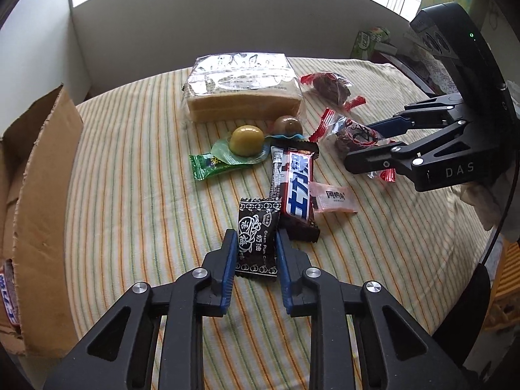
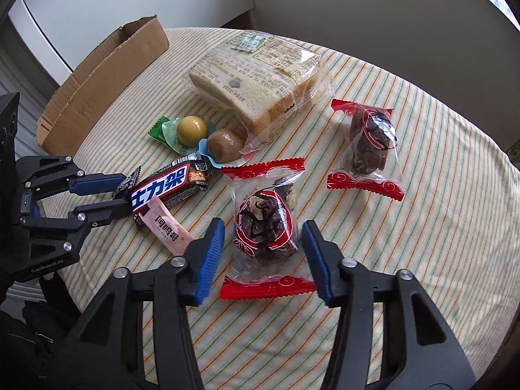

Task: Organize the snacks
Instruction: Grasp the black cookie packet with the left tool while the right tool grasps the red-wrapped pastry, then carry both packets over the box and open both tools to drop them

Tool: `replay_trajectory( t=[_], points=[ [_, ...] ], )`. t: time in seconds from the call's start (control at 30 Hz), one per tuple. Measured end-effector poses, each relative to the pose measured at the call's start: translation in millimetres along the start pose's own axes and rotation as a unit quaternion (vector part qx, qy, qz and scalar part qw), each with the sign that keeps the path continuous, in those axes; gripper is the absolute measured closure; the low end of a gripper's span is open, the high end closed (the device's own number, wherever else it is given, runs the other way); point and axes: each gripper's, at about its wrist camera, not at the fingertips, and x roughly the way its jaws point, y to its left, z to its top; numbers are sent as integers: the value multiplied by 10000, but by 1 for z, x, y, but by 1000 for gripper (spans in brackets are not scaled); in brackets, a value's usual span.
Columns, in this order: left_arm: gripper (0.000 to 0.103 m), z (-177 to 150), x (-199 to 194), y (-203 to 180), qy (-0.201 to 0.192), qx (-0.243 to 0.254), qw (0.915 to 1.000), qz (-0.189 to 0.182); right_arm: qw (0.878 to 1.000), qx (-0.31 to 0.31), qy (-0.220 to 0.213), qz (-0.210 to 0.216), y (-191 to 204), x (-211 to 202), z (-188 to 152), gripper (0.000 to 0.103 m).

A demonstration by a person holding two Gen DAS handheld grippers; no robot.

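Left gripper (image 1: 256, 243) pinches black cream-plum candy wrapper (image 1: 256, 239), at 6 o'clock on striped tablecloth (image 1: 136, 169). Right gripper (image 2: 263, 243) spread, straddling red-ended clear date packet (image 2: 265, 227) without contact; brown cardboard box (image 2: 97, 81) at 10 o'clock.

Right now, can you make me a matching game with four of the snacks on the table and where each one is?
Snacks:
1. black plum candy
2. date snack with red ends
3. packaged sliced bread
4. pink sachet

Places:
A. partly under the Snickers bar
B. between the left hand-held gripper fingers
C. between the right hand-held gripper fingers
D. behind the two round jelly cups

Pairs: 1-B, 2-C, 3-D, 4-A
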Motion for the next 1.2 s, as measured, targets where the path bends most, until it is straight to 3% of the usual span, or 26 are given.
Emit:
replay_trajectory(
  t=[0.27, 0.63, 0.93, 1.2],
  points=[
    [81, -6, -6, 9, -38, -287, 9996, 54, 9997, -10, -121, -225, 7, -3, -3, 63],
    [82, -10, -49, 31, -439, -593, 9970, 214, 9983, 18, -569, -90, 26, -45, 0, 64],
    [82, -3, -95, 71, -962, -869, 9893, 665, 9938, -326, -1052, 143, 84, -78, 37, 64],
    [82, -11, -123, 121, -1203, -1215, 9788, 1130, 9898, -700, -1133, 507, 154, -63, 83, 64]
  ],
)
